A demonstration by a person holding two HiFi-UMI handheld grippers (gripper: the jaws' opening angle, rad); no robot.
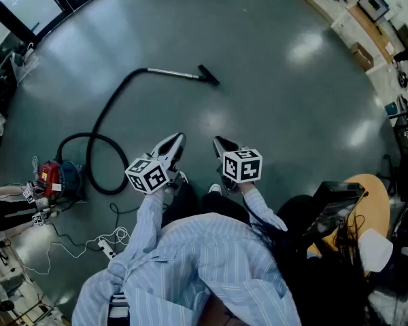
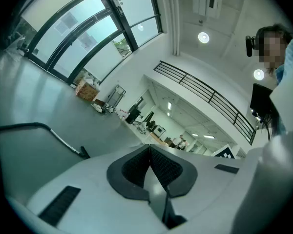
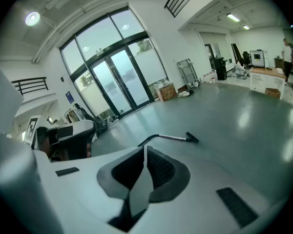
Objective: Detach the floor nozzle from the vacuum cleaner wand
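Shirt (image 1: 190, 263): light-blue stripes, on the person, lowest in the head view and well apart from the floor nozzle (image 1: 208, 75).
Left gripper (image 1: 177, 140): held out over the grey floor (image 1: 279, 107), close to level. Its jaws are pressed together with nothing between them. It is well short of the floor nozzle (image 2: 83, 152), which lies left of the tips in the left gripper view.
Right gripper (image 1: 219, 142): just beside the left gripper, tipped downward, jaws clenched on nothing. The floor nozzle (image 3: 192, 138) lies ahead of it, well apart.
Marker cubes (image 1: 242, 165): one on each gripper, with black-and-white square patterns on white faces.
Floor nozzle: black, flat on the floor, joined to the end of the wand (image 1: 173, 73).
Wand: silver tube lying flat, running from the floor nozzle to the hose (image 1: 105, 114).
Hose: black, curving away from the floor nozzle and looping round to the vacuum cleaner (image 1: 54, 177).
Vacuum cleaner: red and blue body, far from the floor nozzle. Any brand on it is too small to read.
Power strip (image 1: 109, 250): white with a white cable, well apart from the floor nozzle.
Glass doors (image 3: 115, 82): far behind the floor nozzle. The blue sign (image 3: 68, 97) beside them is too small to read.
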